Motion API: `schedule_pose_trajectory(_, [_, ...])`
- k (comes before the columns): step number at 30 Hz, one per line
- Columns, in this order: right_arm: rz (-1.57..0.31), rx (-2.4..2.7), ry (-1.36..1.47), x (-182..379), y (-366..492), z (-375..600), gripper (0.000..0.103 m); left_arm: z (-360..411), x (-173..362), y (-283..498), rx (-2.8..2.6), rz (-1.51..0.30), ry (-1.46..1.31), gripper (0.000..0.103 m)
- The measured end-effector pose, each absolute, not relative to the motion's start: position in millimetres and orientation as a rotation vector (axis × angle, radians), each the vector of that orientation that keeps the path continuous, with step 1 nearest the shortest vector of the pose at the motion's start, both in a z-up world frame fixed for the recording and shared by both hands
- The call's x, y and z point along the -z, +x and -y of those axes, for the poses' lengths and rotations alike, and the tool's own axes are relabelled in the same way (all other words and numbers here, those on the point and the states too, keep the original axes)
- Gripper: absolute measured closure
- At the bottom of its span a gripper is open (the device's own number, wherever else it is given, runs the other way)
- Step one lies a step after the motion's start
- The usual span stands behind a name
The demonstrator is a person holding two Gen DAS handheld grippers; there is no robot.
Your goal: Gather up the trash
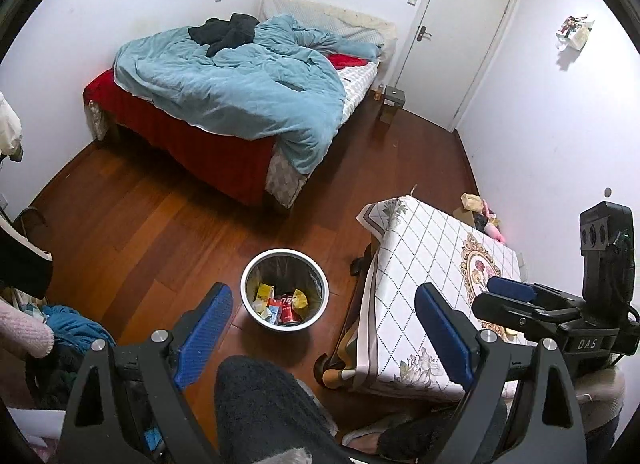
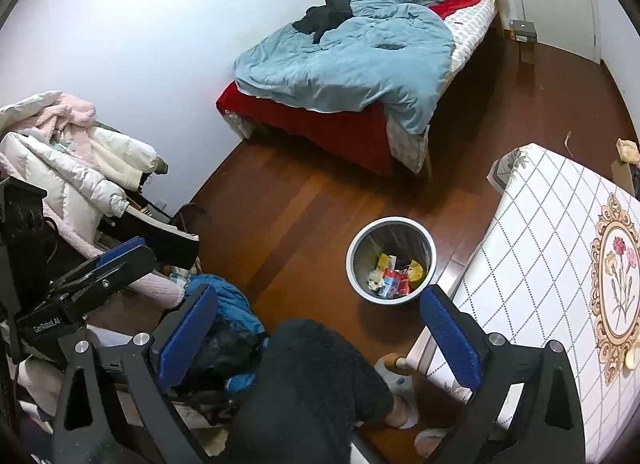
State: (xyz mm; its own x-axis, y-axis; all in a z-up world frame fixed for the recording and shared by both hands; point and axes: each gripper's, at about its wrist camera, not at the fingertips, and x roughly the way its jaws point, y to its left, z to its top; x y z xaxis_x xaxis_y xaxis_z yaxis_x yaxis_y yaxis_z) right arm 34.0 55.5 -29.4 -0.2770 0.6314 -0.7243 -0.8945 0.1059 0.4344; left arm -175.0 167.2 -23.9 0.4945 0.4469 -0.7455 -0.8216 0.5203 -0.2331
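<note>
Both claws hold nothing. In the left wrist view the left gripper point(image 1: 324, 328) is spread wide above the bin point(image 1: 284, 289), which stands on the floor beside the table point(image 1: 424, 248) with wrappers and a can inside. A careless swing here could tip it.

In the right wrist view the right gripper point(image 2: 316, 332) gapes too; the person's knee point(image 2: 316, 376) crowds the way down.

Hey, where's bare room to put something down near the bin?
Bare wood floor lies between the bed and the trash bin. The table top looks mostly bare. It is crowded at the clothes pile along the wall.
</note>
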Motion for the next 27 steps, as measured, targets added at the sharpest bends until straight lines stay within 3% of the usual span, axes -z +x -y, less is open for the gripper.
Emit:
schedule_pose_trajectory(13, [-1.079,-1.525,-0.346,29,29,-58,0.0,-163,23,-178,-0.826,-0.679,-0.643,0.01])
schedule_pose_trajectory(15, [-1.079,-1.524,-0.349,29,29,-58,0.0,-163,24,-178,-0.819,-0.684,-0.653,0.0])
schedule_pose_trajectory(27, [-1.079,-1.519,-0.349,24,38,-48,0.0,-161,20,-176,-0.784,-0.684,-0.657,0.0])
